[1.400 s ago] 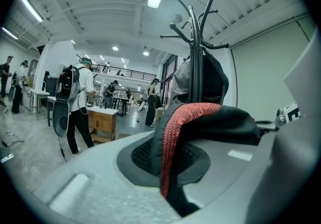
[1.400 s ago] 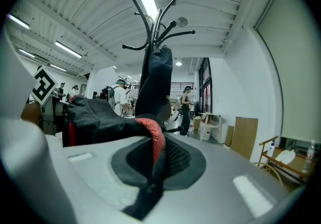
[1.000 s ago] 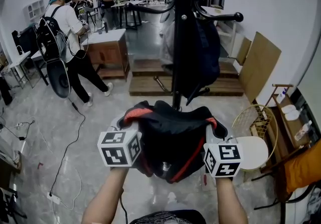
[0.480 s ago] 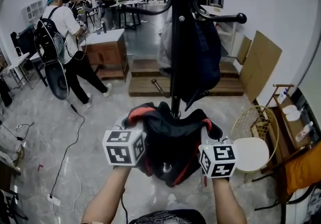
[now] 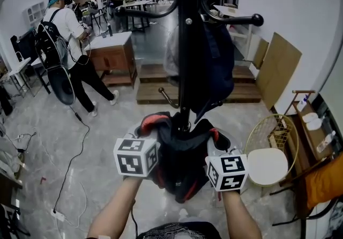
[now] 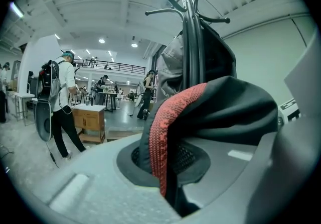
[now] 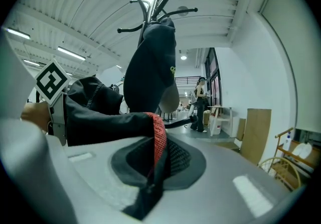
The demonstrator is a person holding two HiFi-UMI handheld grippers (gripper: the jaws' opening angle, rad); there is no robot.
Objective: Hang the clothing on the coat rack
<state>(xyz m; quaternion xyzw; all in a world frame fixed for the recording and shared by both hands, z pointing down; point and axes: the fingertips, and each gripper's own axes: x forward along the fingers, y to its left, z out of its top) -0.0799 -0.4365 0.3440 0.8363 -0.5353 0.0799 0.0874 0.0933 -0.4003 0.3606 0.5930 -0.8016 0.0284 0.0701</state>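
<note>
Handling the jacket (image 5: 182,152): black with red ribbed trim (image 6: 170,117). Looks soft, floppy and fairly light to me, and it sags into a pouch between the two grips. Nothing fragile, but thin cloth could slip out of a shallow pinch.
Where it is: bunched low against the coat rack (image 5: 182,72) pole, at 6 o'clock from the hooks in the head view. It's not on any hook yet.
Left gripper (image 6: 163,178): jaws nearly together, pinching the collar edge, with the red trim standing up out of them.
Right gripper (image 7: 150,168): same deal, a narrow gap clamped on trim and black cloth, with a tail of fabric hanging toward its camera.
Where to grab: I'd say the collar is the right spot. The ribbed band is thicker and grippier than the shell, and the stretch between the two grips is probably what goes over a hook.
Hooks: curved black arms up at 12 o'clock. The ball-tipped hook (image 5: 256,19) poking toward 3 o'clock looks free.
Dark garment (image 5: 217,66): already hanging on the rack, at 1 o'clock from the jacket. It'll crowd things on that side.
Room: person with a backpack (image 5: 64,34) at 10 o'clock, wooden cabinet (image 5: 112,53) beside them, round wire stool (image 5: 270,163) at 3 o'clock.
</note>
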